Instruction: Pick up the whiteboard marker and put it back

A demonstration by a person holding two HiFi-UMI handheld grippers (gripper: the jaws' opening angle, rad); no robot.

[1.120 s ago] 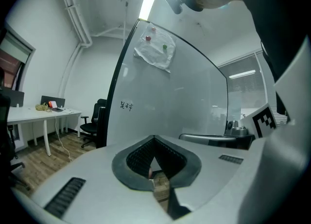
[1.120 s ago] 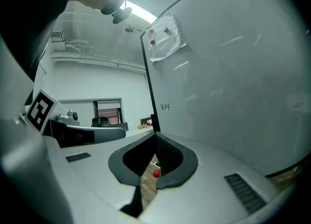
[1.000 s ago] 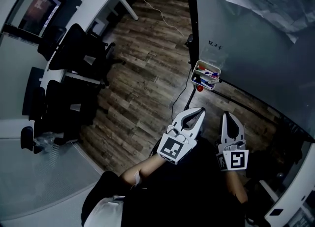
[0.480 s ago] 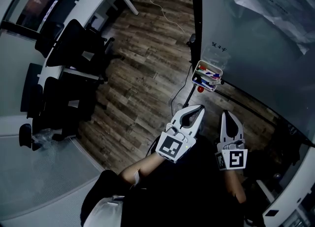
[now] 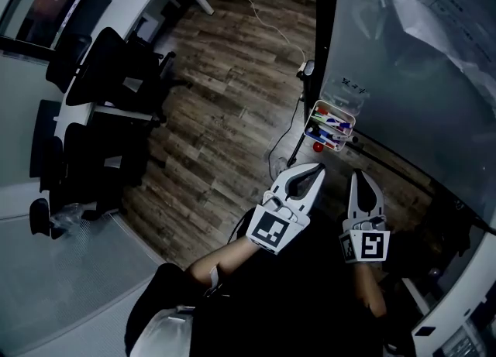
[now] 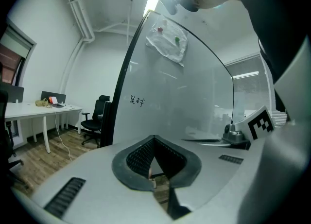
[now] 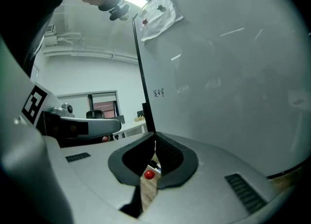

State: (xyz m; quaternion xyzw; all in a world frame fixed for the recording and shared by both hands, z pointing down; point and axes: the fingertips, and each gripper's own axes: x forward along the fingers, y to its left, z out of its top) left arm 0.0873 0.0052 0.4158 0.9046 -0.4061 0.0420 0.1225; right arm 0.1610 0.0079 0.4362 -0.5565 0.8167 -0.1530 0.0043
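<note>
While they point toward the marker tray (image 5: 314,113) on the whiteboard (image 5: 418,92), the left gripper (image 5: 315,170) and right gripper (image 5: 359,178) hang side by side, jaws pressed together, empty.

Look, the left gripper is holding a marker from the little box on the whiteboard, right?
No, the left gripper holds nothing: the left gripper view shows its jaws shut and empty. The markers lie in the little box on the whiteboard.
</note>
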